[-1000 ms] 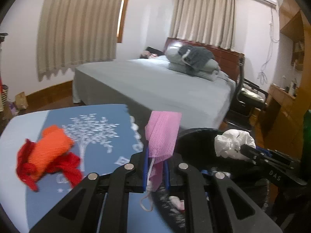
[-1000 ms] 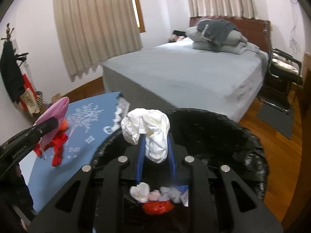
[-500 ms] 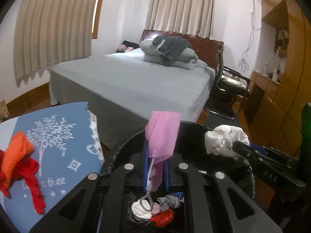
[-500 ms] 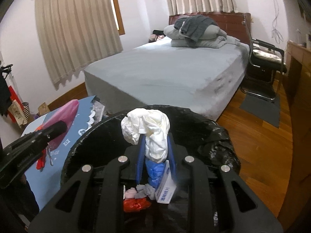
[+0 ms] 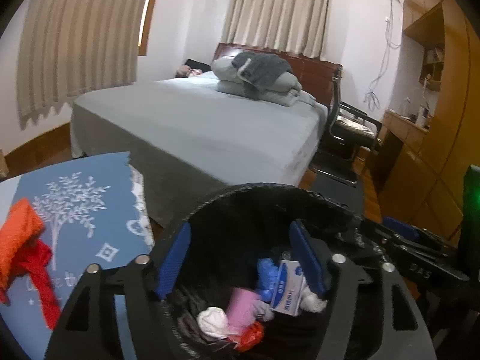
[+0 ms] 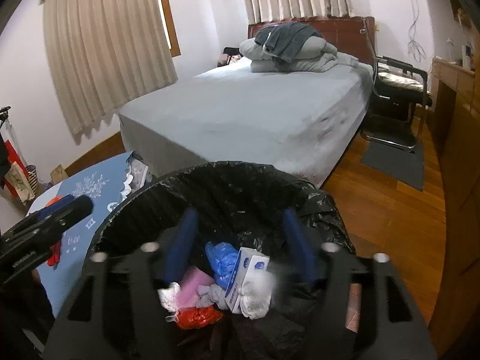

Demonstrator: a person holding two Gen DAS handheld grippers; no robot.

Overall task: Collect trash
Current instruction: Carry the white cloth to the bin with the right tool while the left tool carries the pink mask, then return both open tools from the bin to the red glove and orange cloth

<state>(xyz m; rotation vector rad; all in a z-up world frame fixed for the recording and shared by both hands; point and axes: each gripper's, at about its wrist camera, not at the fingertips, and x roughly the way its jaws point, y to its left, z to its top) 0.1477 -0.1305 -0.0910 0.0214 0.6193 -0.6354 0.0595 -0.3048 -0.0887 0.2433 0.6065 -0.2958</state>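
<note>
Bed (image 6: 246, 111) fills the far middle of the room, grey sheet, folded bedding (image 6: 294, 48) stacked at its headboard end. Curtains (image 6: 105, 48) hang on the far left wall. Black chair (image 6: 396, 90) stands to the right of the bed, on wood floor.

Near left: table with a blue cloth (image 5: 87, 210) printed with a white tree. An orange and red rag (image 5: 24, 249) lies on its left part.

Near centre: bin lined with a black bag (image 6: 240, 186), just beside the table's right edge. Both tools hang over its mouth.

Left gripper (image 5: 240, 258): blue fingers (image 5: 175, 255) spread wide, nothing between them. Right gripper (image 6: 240, 243): fingers (image 6: 300, 246) likewise spread wide and bare.

Trash lies at the bottom of the bin, below and between the fingers, touching none of them. Pink mask (image 5: 243, 306) sits near the middle of the heap, a white wad (image 5: 213, 321) just left of it. A small white and blue box (image 6: 246, 273) leans tilted to the right, with blue plastic (image 6: 223, 258) behind it. Another white wad (image 6: 255, 297), blurred, lies against the box's right side. A red scrap (image 6: 195, 315) is nearest.
</note>
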